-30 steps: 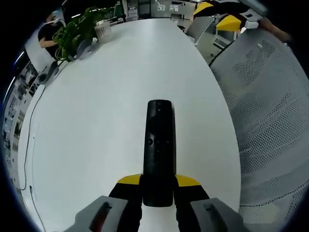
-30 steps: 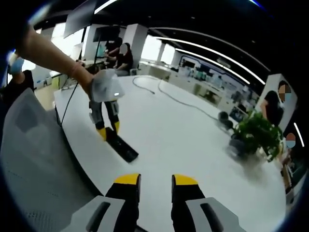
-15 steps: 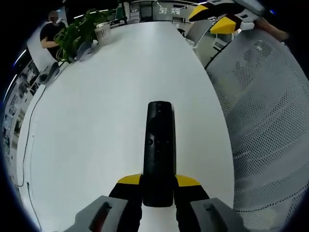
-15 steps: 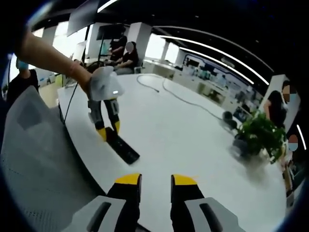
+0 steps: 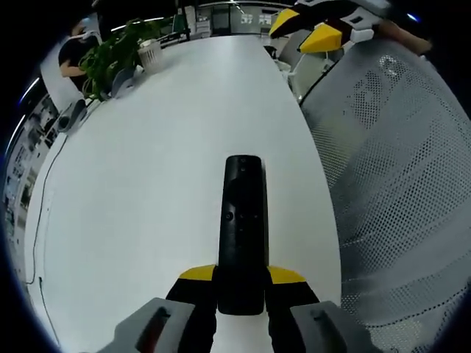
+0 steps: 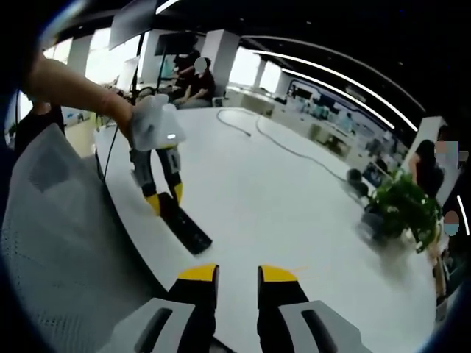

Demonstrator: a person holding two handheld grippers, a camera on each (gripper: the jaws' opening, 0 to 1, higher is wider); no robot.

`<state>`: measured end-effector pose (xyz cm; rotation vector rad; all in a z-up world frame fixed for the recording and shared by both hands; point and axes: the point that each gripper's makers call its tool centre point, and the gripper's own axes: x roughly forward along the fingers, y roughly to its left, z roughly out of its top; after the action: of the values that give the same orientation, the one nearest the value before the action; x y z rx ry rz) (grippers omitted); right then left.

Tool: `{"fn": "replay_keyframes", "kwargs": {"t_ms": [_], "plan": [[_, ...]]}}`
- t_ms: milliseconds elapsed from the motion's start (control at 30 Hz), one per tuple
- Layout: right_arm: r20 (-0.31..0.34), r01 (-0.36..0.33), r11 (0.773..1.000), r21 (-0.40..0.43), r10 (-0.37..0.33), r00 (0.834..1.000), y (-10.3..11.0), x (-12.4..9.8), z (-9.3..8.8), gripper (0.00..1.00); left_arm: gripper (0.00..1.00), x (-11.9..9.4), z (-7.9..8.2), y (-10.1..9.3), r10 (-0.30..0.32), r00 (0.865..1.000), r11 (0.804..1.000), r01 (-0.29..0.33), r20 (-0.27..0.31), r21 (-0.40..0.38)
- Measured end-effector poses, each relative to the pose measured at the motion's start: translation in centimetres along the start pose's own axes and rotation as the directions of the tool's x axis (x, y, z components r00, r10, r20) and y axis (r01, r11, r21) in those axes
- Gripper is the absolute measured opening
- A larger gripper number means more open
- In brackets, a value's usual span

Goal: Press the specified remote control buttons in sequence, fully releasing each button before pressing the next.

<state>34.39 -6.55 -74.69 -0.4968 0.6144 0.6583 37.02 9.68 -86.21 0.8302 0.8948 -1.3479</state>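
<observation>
- Potted plant (image 5: 118, 51): we log it at the far left end of the white table (image 5: 147, 191), well apart from the work; a thin cable (image 5: 40, 220) runs along the table's left edge.
- Left tool (image 5: 241, 283): its yellow-tipped jaws are clamped on the near end of the remote control (image 5: 243, 220). We judge the grip sits low so the button face stays bare for pressing.
- Remote control: black, long, lying flat on the table and pointing straight away from the left tool, near the table's right edge. In the right gripper view we see it (image 6: 188, 229) held by that tool (image 6: 162, 200) from above.
- Mesh chair back (image 5: 397, 184): just beside the table's right edge.
- Right tool (image 6: 238, 276): jaws apart by a narrow gap, holding nothing. It hangs above the table edge, well apart from the remote control, which lies ahead and to its left. We judge no button is under pressure now.
</observation>
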Motion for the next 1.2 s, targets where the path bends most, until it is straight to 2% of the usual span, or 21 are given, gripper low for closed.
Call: {"fn": "replay_keyframes", "kwargs": {"t_ms": [433,567,733,767,867,900,967,1200], "plan": [[-0.032,-0.047,0.999,-0.012,0.046,0.998,0.8,0.3,-0.4,0.17,0.25,0.1,0.2,-1.6,0.003,1.0,1.0,-0.002,0.028,-0.015],[-0.039,-0.101,0.995,0.017,0.101,0.994,1.6,0.5,-0.5,0.16,0.25,0.1,0.2,-2.1,0.005,0.999,0.999,-0.003,0.053,-0.042],[-0.054,-0.237,0.968,0.084,0.241,0.969,3.7,0.6,-0.8,0.14,0.25,0.1,0.2,-3.1,0.008,0.998,0.999,-0.005,0.067,-0.04],[-0.053,-0.246,0.965,0.088,0.251,0.966,3.9,0.6,-0.7,0.13,0.25,0.1,0.2,-3.3,0.006,0.998,0.999,-0.004,0.065,-0.034],[-0.074,-0.311,0.944,0.106,0.32,0.945,4.9,0.5,-1.1,0.1,0.25,0.1,0.1,-3.7,0.016,0.999,0.999,-0.017,0.031,0.036],[-0.099,-0.326,0.941,0.089,0.334,0.937,5.0,0.6,-1.4,0.09,0.25,0.1,0.1,-3.9,0.012,1.0,0.999,-0.012,0.023,0.033],[-0.112,-0.318,0.946,0.069,0.324,0.939,4.7,0.8,-1.5,0.08,0.25,0.2,0.2,-4.0,0.016,1.0,0.999,-0.016,0.017,0.049],[-0.146,-0.356,0.934,0.039,0.358,0.922,4.6,2.2,-1.3,0.05,0.25,0.1,0.1,-3.9,0.025,1.0,0.998,-0.025,0.011,0.064]]}}
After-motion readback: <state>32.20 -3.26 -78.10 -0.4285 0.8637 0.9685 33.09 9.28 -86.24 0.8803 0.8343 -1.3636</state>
